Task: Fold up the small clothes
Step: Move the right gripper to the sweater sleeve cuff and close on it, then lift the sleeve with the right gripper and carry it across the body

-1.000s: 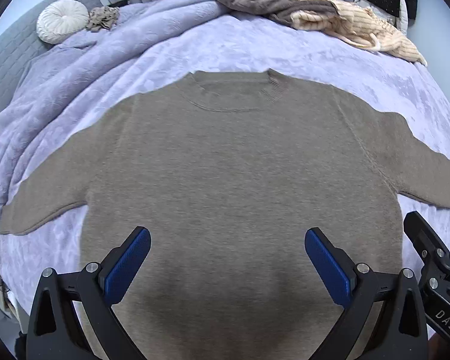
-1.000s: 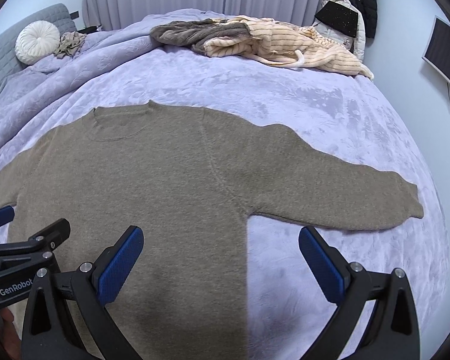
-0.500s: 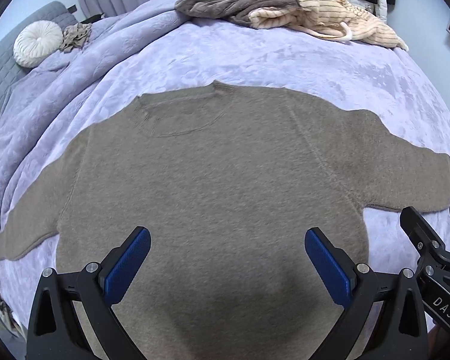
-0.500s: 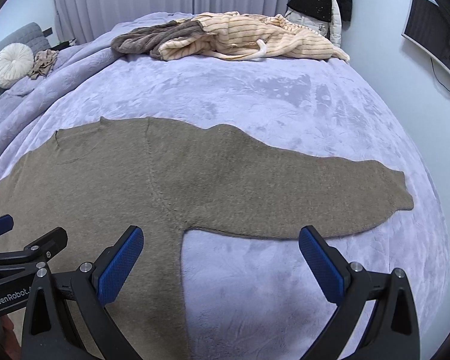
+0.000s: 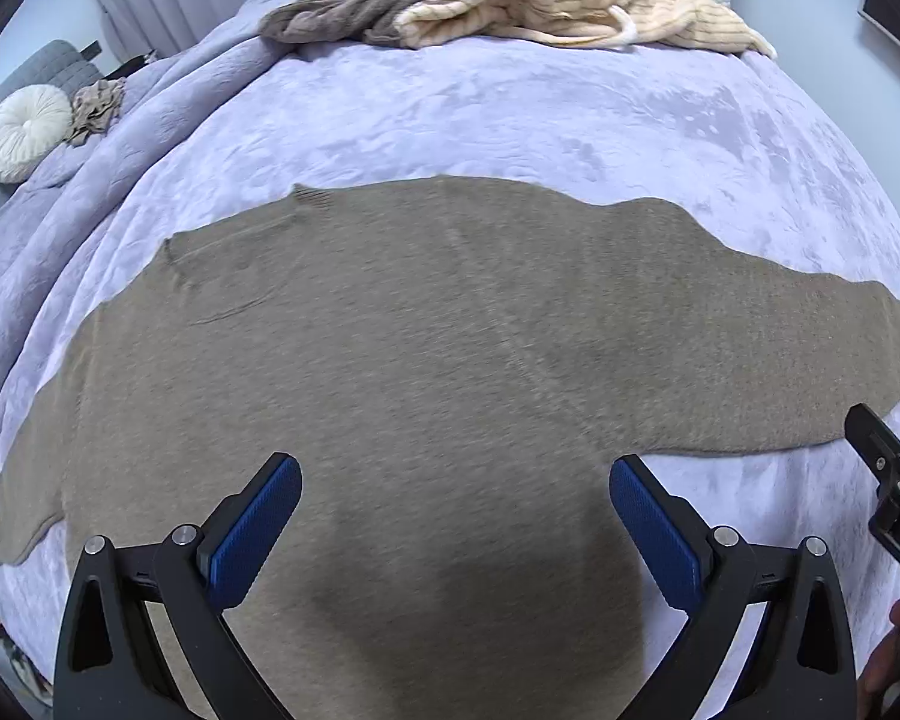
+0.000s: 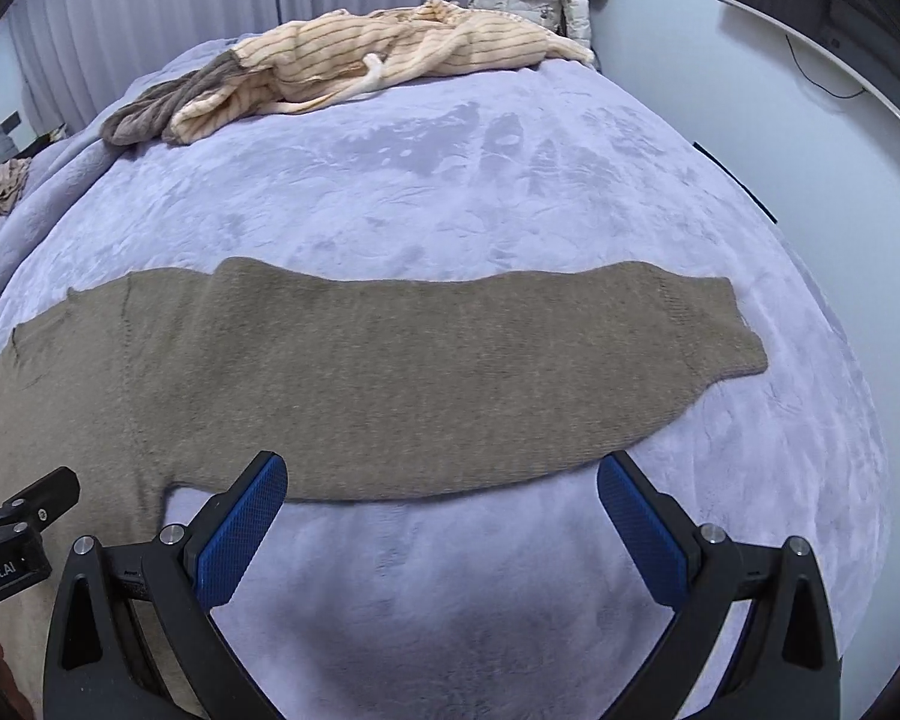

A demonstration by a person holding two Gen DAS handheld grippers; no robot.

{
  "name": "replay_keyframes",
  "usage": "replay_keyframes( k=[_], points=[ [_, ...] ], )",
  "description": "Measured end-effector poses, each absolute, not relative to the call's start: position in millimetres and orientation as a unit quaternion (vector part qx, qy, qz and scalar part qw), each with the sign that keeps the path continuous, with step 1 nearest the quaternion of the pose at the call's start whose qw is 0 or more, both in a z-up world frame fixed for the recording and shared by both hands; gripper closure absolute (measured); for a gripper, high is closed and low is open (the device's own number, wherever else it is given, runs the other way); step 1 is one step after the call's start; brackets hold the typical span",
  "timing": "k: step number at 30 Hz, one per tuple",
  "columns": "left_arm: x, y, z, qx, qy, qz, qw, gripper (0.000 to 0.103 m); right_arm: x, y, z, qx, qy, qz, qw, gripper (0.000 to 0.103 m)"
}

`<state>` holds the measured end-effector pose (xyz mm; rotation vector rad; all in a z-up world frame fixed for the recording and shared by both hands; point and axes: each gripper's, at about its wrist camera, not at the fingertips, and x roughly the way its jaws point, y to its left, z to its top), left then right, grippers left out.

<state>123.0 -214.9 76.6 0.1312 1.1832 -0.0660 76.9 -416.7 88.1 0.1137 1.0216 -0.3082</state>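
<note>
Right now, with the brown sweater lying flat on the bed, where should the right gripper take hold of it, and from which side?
Grip the sweater at the right sleeve's ribbed cuff, coming from its open outer end. The sleeve lies flat and straight, so the right gripper, now open, can probably pinch that edge cleanly.

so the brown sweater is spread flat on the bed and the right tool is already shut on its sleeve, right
Not quite. The brown sweater is spread flat on the bed, but the right tool is open and holds nothing; its sleeve lies untouched ahead of the fingers. The right wrist view shows this.
</note>
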Motion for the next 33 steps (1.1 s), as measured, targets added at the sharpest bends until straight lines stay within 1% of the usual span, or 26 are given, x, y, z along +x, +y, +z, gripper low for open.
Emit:
replay_keyframes(
  k=[6, 11, 15, 18, 19, 20, 21, 22, 23, 25, 29, 33],
  points=[
    [139, -246, 67, 0.075, 0.56, -0.038, 0.824, 0.0, 76, -477, 75, 0.078, 0.488, -0.188, 0.849, 0.0],
    [151, -263, 58, 0.076, 0.562, -0.041, 0.823, 0.0, 78, -543, 50, 0.144, 0.492, -0.216, 0.831, 0.0],
    [160, -269, 52, 0.07, 0.563, -0.041, 0.822, 0.0, 85, -585, 35, 0.226, 0.466, -0.187, 0.835, 0.0],
    [170, -262, 50, 0.054, 0.563, -0.034, 0.824, 0.0, 96, -601, 36, 0.245, 0.434, -0.168, 0.851, 0.0],
    [174, -257, 51, 0.044, 0.562, -0.029, 0.825, 0.0, 99, -605, 36, 0.25, 0.426, -0.163, 0.854, 0.005],
    [178, -253, 50, 0.036, 0.563, -0.025, 0.825, 0.0, 100, -608, 37, 0.256, 0.417, -0.156, 0.858, 0.013],
    [182, -247, 50, 0.025, 0.564, -0.021, 0.825, 0.0, 100, -609, 38, 0.258, 0.413, -0.151, 0.86, 0.039],
    [186, -242, 50, 0.015, 0.564, -0.016, 0.825, 0.0, 100, -611, 38, 0.261, 0.412, -0.142, 0.861, 0.074],
    [189, -238, 49, 0.009, 0.565, -0.011, 0.825, 0.0, 99, -613, 37, 0.272, 0.414, -0.125, 0.86, 0.084],
    [194, -232, 46, 0.005, 0.567, -0.001, 0.824, 0.0, 89, -614, 41, 0.295, 0.397, -0.111, 0.862, 0.094],
    [198, -230, 34, 0.004, 0.578, 0.003, 0.816, 0.0, 48, -599, 71, 0.275, 0.343, -0.11, 0.891, 0.095],
    [202, -248, 13, 0.041, 0.594, -0.007, 0.804, 0.0, 29, -593, 72, 0.263, 0.344, -0.135, 0.891, 0.095]
  ],
)
